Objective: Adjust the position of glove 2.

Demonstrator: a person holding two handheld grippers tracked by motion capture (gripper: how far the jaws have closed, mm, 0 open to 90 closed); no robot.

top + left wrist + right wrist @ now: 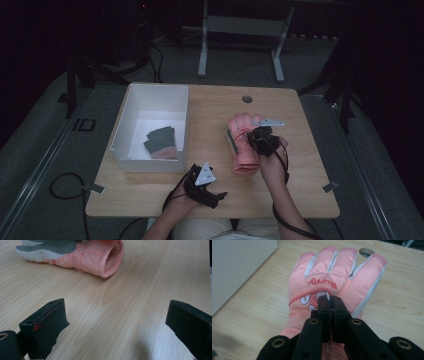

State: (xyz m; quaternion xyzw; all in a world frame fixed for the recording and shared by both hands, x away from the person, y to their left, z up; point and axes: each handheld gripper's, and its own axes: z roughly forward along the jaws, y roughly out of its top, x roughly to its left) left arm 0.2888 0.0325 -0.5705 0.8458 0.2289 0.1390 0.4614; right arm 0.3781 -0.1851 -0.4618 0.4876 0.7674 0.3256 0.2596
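So the pink glove [243,145] is lying flat on the tabletop [210,115], right of the middle, with its long axis running away from the person: cuff toward the near edge, fingertips pointing at the far edge. In the right gripper view you can read "Bunny" upside down across the back of it, so the gripper comes at it from the cuff end.

Right gripper [330,305] is the one on the job. Its fingers [324,312] are pinched together on the back of the glove, roughly mid-palm over the cartoon print, and they look clamped on a fold of the fabric. No gap between them that I can see. Whether the glove is lifted off the wood at all, I can't tell; it looks like it's resting flat.

Left gripper [206,188] sits low near the front edge, well apart from the glove, fingers [46,322] spread wide and holding nothing. In its own view the cuff opening faces it across bare wood.

The bit that matters: the white box [131,117] is off to the left of the glove, and there's already a dark grey glove [161,142] inside it. My guess is the pink one goes in there too, which would mean a lift and a carry leftward over the box wall.
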